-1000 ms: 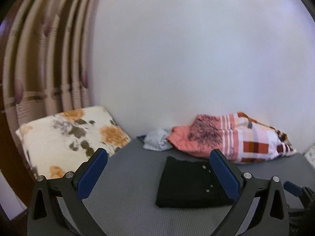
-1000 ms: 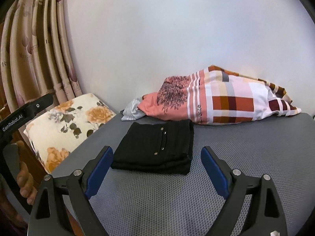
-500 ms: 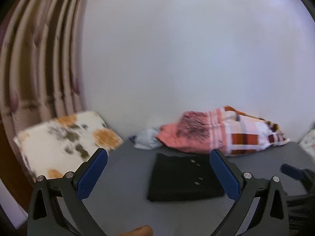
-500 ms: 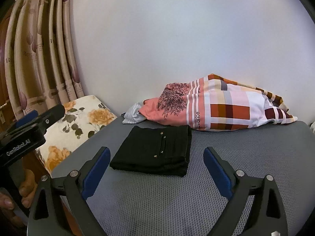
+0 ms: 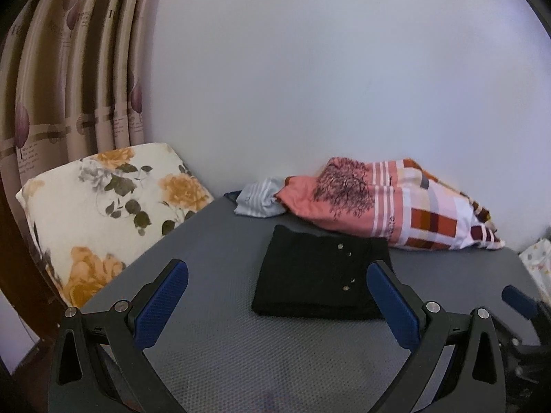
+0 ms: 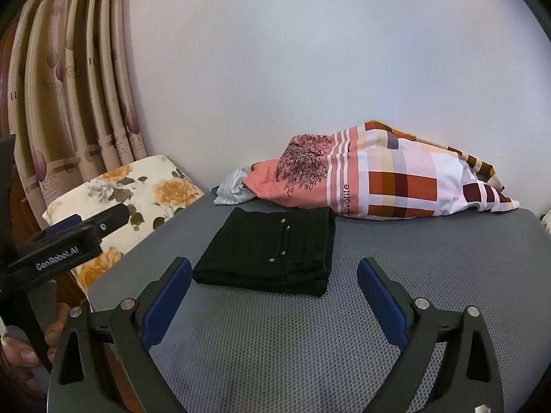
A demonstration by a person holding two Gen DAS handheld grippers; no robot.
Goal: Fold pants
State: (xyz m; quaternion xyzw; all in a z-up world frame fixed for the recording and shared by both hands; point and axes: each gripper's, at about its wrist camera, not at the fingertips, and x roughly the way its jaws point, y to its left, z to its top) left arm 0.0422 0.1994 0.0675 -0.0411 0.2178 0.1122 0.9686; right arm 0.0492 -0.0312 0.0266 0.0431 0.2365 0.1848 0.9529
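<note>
Black pants (image 5: 320, 277) lie folded into a compact rectangle with small metal studs on the grey mesh surface (image 5: 241, 361); they also show in the right wrist view (image 6: 272, 254). My left gripper (image 5: 277, 272) is open and empty, held above the surface short of the pants. My right gripper (image 6: 273, 268) is open and empty, also back from the pants. The left gripper's body (image 6: 65, 241) shows at the left of the right wrist view, and the right gripper's tip (image 5: 520, 301) shows at the right of the left wrist view.
A floral cushion (image 5: 103, 206) leans at the left edge under curtains (image 5: 69, 86). A pink plaid pillow (image 5: 389, 206) and a striped grey cloth (image 5: 258, 199) lie against the white wall behind the pants. The grey surface ends at the left by the cushion.
The left wrist view swung and settled, and the pants now sit slightly lower and nearer its right finger. The right gripper drew back a little. Both stay open and the pants have not moved.
</note>
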